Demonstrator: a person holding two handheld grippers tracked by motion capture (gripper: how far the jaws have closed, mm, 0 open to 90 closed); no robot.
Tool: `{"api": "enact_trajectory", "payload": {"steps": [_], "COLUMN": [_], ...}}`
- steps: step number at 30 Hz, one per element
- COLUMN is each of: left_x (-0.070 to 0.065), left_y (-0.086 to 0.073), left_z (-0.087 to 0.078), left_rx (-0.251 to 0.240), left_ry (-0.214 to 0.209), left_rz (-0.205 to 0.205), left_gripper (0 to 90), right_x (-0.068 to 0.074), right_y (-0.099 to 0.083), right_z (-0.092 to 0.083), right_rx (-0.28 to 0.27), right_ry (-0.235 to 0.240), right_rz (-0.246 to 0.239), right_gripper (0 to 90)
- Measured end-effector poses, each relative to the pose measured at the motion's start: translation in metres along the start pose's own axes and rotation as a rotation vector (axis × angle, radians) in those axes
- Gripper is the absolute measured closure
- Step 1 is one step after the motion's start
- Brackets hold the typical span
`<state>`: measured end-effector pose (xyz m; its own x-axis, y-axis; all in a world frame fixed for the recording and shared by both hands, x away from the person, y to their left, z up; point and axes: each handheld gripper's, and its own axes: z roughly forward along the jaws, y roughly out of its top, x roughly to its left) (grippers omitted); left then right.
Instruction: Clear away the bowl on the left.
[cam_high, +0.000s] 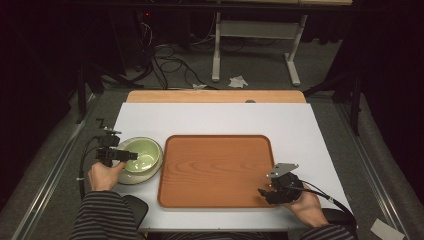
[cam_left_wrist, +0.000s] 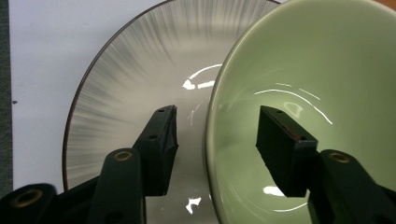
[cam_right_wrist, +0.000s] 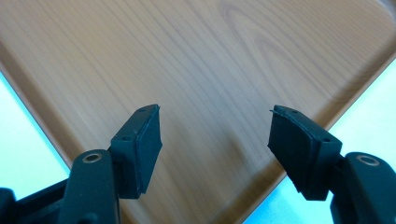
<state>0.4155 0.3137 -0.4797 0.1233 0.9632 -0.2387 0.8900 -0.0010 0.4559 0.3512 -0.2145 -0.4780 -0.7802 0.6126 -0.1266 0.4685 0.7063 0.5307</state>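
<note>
At left of the high view, the left gripper straddles the pale green ceramic bowl's rim, fingers not yet pinching; bowl unlifted, wooden tray bare, right gripper wide.

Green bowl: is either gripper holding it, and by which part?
Not yet gripped. The left gripper straddles the near rim of the green bowl, one jaw inside, one outside; pads don't press. The right gripper holds nothing.

Room dim w/ dark surrounds, table lit from above; glare streaks on green bowl, close-ups sharp.
</note>
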Motion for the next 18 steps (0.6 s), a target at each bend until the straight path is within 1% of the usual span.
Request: {"api": "enact_trajectory", "payload": {"steps": [1, 3, 4, 6, 8, 9, 11, 12, 18], "left_x": [0.0000, 0.0008, 0.0008, 0.0018, 0.0018, 0.0018, 0.0015, 0.0021, 0.0046], "left_y": [0.0000, 0.0001, 0.0001, 0.0007, 0.0009, 0.0010, 0.0010, 0.0007, 0.0015], "left_z": [0.0000, 0.0006, 0.0006, 0.0010, 0.0014, 0.0014, 0.0016, 0.0023, 0.0049], "left_rx": [0.000, 0.000, 0.000, 0.009, 0.012, 0.016, 0.018, 0.017, 0.033], "left_ry": [0.000, -0.022, -0.022, -0.046, -0.052, -0.059, -0.056, -0.051, -0.053], "left_rz": [0.000, -0.007, -0.007, -0.016, -0.018, -0.018, -0.016, -0.015, -0.020], "left_gripper": [50.4, 54.0, 55.8, 59.1, 62.2, 62.2, 63.6, 66.4, 74.9], "right_x": [0.0000, 0.0007, 0.0007, 0.0008, 0.0007, 0.0005, 0.0010, 0.0011, 0.0010], "right_y": [0.0001, 0.0002, 0.0002, 0.0002, 0.0003, 0.0003, 0.0002, 0.0002, 0.0003], "right_z": [0.0000, 0.0002, 0.0002, 0.0008, 0.0005, 0.0005, 0.0009, 0.0009, 0.0013], "right_rx": [-0.001, -0.001, -0.001, -0.003, 0.001, 0.000, -0.004, -0.002, -0.001], "right_ry": [0.000, 0.001, 0.001, -0.002, 0.000, 0.002, -0.002, -0.001, 0.002], "right_rz": [-0.002, -0.001, -0.001, -0.004, -0.005, -0.008, -0.007, -0.007, -0.011], "right_gripper": [36.0, 36.0, 36.0, 36.0, 36.0, 36.0, 36.0, 36.0, 35.9]}}
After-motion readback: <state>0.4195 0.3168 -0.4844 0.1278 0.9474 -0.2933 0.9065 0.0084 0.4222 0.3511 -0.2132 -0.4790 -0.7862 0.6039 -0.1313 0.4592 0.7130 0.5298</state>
